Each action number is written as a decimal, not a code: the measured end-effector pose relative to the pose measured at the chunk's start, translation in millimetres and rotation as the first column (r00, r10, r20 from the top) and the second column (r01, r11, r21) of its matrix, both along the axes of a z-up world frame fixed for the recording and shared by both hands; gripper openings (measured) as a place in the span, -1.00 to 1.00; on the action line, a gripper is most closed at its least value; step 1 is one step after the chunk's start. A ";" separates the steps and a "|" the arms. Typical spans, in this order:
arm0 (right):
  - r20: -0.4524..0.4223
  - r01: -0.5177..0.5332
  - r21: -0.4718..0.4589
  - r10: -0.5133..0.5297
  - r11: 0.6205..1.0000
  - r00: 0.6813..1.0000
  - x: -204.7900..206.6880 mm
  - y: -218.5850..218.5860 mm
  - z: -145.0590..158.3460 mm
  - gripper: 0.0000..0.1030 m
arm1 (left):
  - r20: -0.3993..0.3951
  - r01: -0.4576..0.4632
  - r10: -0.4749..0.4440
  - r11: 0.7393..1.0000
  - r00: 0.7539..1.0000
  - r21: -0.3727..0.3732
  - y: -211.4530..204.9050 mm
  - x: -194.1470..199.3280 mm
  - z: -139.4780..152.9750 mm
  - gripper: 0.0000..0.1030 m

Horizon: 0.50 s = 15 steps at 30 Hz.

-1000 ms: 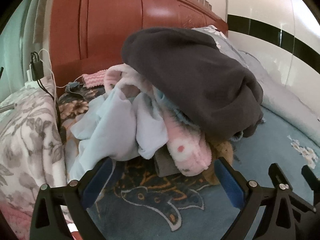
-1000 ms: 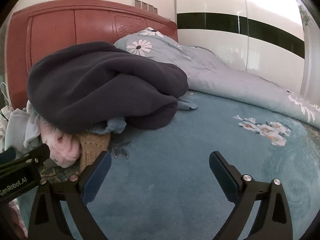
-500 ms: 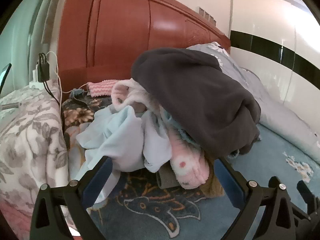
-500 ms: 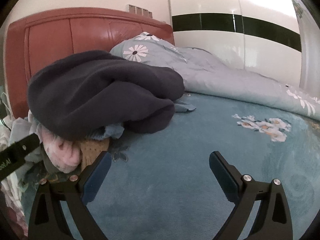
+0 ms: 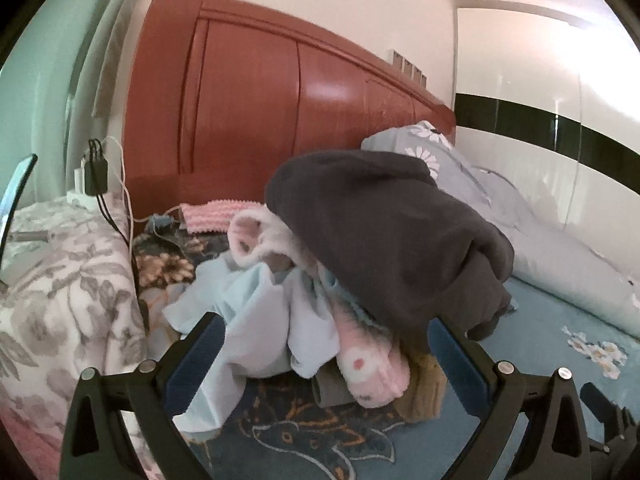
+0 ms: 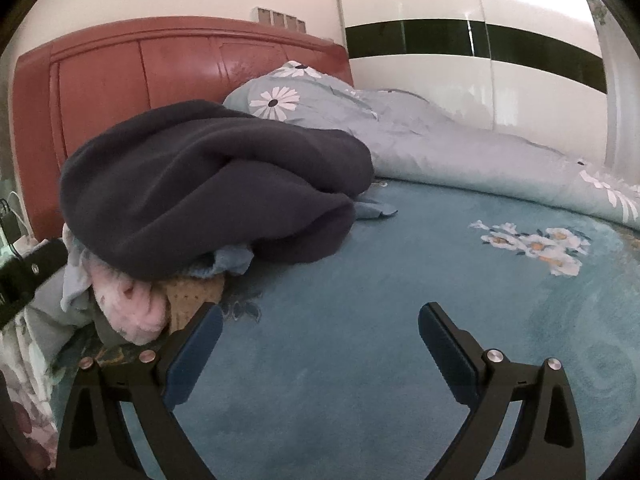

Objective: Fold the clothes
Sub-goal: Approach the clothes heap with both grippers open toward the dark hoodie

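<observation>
Selecting a garment is the step in hand; nothing is folded yet. Bed (image 6: pixel 360 360): teal cover, right half bare. Pile (image 5: pixel 320 320): heaped by the headboard (image 5: pixel 248 100), dark fleece (image 6: pixel 208 184) on top, pale blue garment (image 5: pixel 256 320) in front. Left hand-held gripper (image 5: pixel 320 340) and right hand-held gripper (image 6: pixel 318 330): both released, grasping nothing. Next move, probably: close on one garment edge and draw it onto bare bed.

The dark grey garment (image 5: pixel 392 236) covers most of the clothes pile, so only edges of the pink fleece (image 5: pixel 368 368), pale blue cloth (image 5: pixel 256 320) and a tan knit piece (image 5: pixel 424 392) show beneath it. The floral blanket (image 5: pixel 60 288) runs off the left edge. The light blue quilt (image 6: pixel 460 152) is cut off at right.
</observation>
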State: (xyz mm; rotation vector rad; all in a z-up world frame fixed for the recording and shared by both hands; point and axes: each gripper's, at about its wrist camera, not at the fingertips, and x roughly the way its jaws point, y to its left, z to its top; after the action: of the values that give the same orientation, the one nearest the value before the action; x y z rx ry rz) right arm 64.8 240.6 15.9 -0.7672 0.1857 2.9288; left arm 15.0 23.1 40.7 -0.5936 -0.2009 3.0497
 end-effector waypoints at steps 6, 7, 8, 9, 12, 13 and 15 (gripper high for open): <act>-0.005 -0.001 -0.012 0.001 1.000 1.000 1.6 0.8 1.2 0.92 | 0.003 -0.011 0.011 1.000 1.000 0.022 -5.2 -1.7 0.3 1.00; -0.004 -0.001 -0.017 0.001 1.000 1.000 1.7 1.4 1.5 0.92 | 0.001 -0.021 0.021 0.999 1.000 0.029 -7.3 -1.5 0.6 1.00; -0.003 -0.004 -0.024 0.004 1.000 1.000 1.9 2.0 1.6 0.92 | -0.005 -0.028 0.029 0.999 1.000 0.035 -9.9 -0.8 1.5 1.00; 0.000 -0.009 -0.033 0.009 0.999 1.000 2.3 2.7 1.5 0.92 | -0.014 -0.042 0.042 0.998 0.999 0.037 -12.2 0.6 2.7 1.00; -0.005 -0.020 -0.064 0.020 0.998 1.000 5.7 6.7 2.5 0.92 | -0.026 -0.067 0.068 0.997 0.997 0.045 -18.8 2.8 5.5 1.00; -0.009 -0.019 -0.071 0.018 0.997 1.000 7.2 8.1 3.7 0.92 | -0.025 -0.060 0.061 0.997 0.998 0.058 -21.9 2.4 6.1 1.00; -0.010 -0.008 -0.068 0.007 0.998 1.000 9.6 9.7 6.1 0.92 | -0.017 -0.002 0.004 0.993 1.000 0.119 -29.7 1.1 4.4 1.00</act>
State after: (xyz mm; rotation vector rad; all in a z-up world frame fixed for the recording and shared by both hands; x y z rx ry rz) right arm 74.3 250.3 22.1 -0.7647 0.2859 2.9472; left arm 16.2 -6.6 45.1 -0.5601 -0.3802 3.0178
